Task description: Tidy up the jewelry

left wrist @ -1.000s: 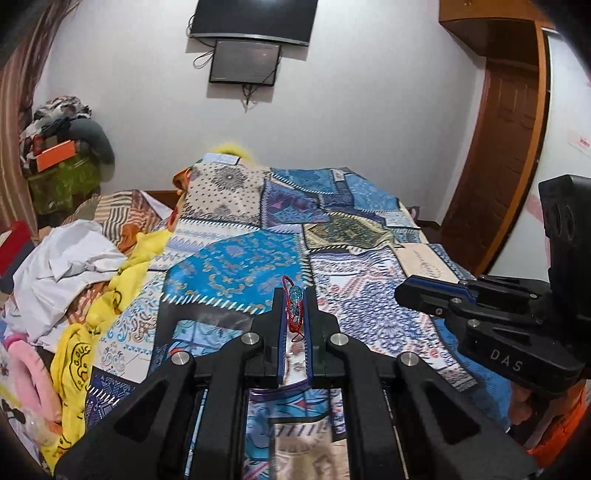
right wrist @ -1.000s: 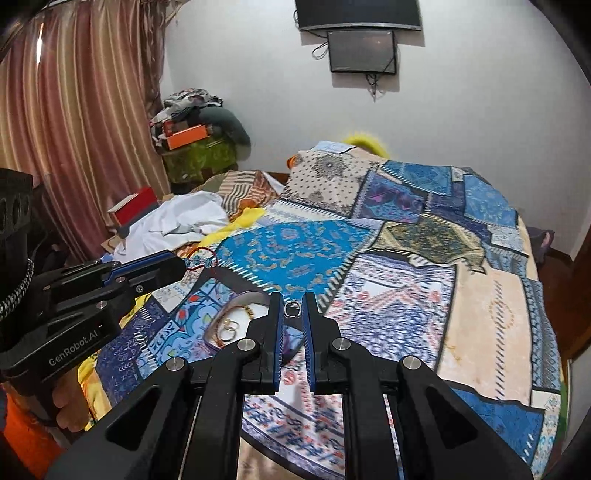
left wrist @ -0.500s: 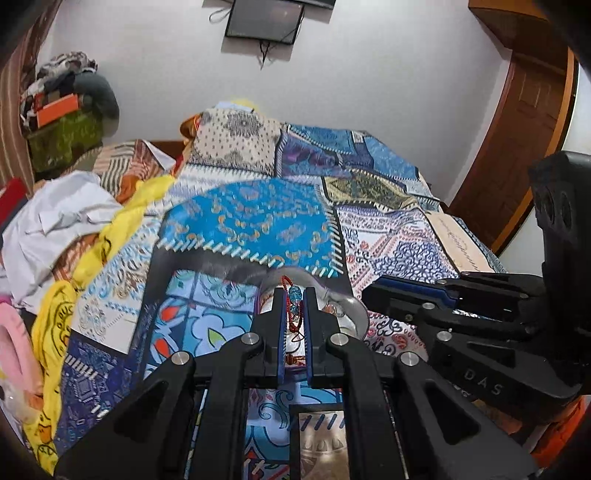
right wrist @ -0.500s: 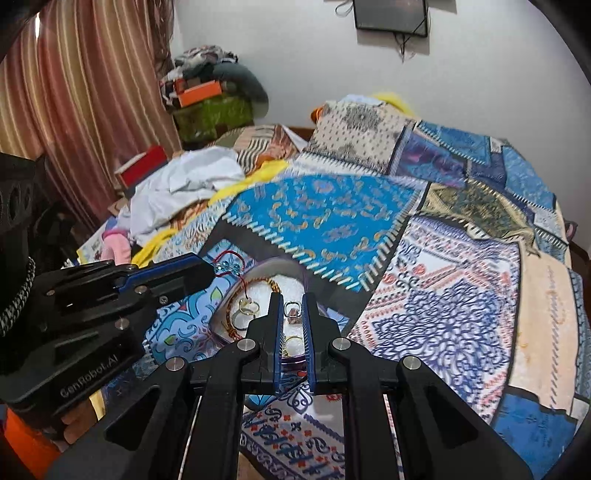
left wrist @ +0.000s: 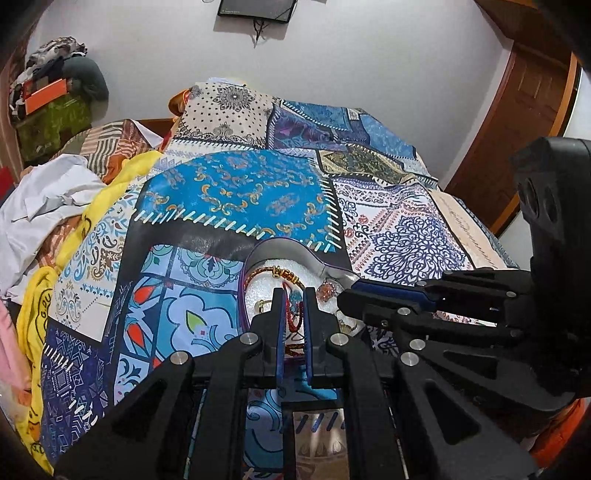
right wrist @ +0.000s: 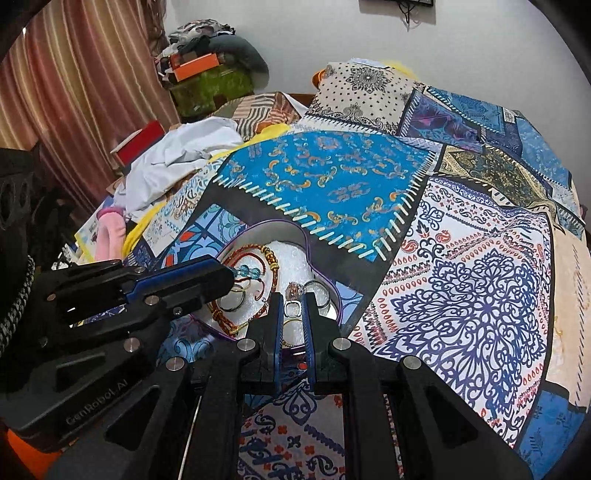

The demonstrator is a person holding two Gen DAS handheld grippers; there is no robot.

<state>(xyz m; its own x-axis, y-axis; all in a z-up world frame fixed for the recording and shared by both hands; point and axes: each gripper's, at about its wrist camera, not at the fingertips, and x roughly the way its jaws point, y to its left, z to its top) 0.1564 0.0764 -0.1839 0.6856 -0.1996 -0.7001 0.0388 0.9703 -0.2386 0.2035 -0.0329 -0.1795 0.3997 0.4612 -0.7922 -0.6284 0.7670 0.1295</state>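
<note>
- Left gripper clamps a red-and-turquoise beaded bracelet just above the heart-shaped jewelry box.
- Right gripper pinches a silver ring beside it, over the patchwork bedspread.

Two grippers showed, low centre in each wrist view. One heart-shaped box sat mid-frame on one bedspread. One screen hung at top centre, one door stood upper right, one curtain upper left.
</note>
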